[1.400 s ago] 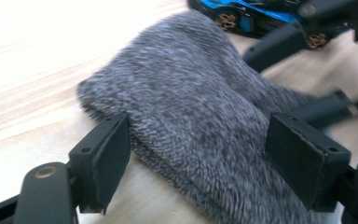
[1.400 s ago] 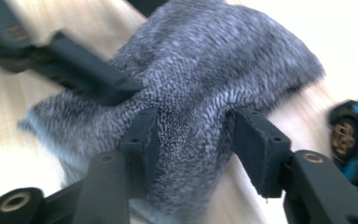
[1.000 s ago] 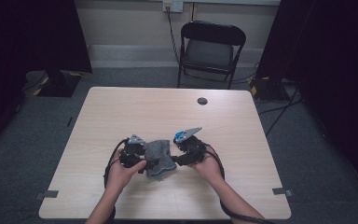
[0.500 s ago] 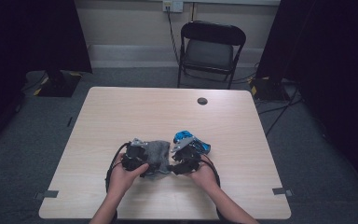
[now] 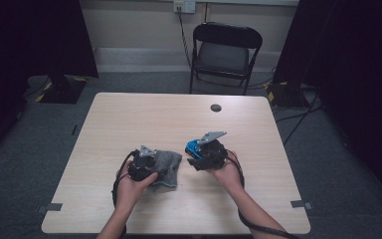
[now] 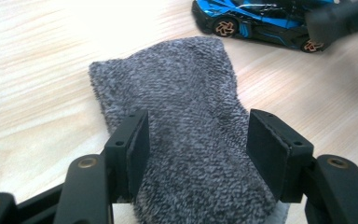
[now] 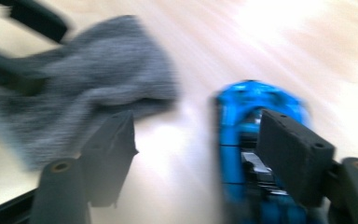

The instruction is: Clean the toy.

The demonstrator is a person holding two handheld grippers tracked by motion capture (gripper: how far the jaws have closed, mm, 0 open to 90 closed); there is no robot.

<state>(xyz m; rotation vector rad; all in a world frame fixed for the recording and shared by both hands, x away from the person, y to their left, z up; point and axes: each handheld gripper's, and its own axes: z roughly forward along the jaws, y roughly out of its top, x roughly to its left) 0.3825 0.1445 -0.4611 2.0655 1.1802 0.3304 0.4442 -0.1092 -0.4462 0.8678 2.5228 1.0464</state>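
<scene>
While the high view shows both grippers low on the table (image 5: 129,114), the gripper views give the detail.
Left gripper (image 6: 198,140): jaws closing, straddling the grey sock (image 6: 186,140), lengthwise away, pads not visibly pressing. Right gripper (image 7: 196,154): jaws opening, empty, blue toy car (image 7: 256,140) just beside one jaw, nose away.

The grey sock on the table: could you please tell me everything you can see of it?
The grey sock is a fuzzy knitted piece, soft and woolly in look, lying flat and slightly rumpled on the light wooden table. One end lies between the jaws of the left tool, which have just been closing around it; the pads are not yet pressing it. Its far rounded end points toward the blue toy car, a little apart from it.
</scene>
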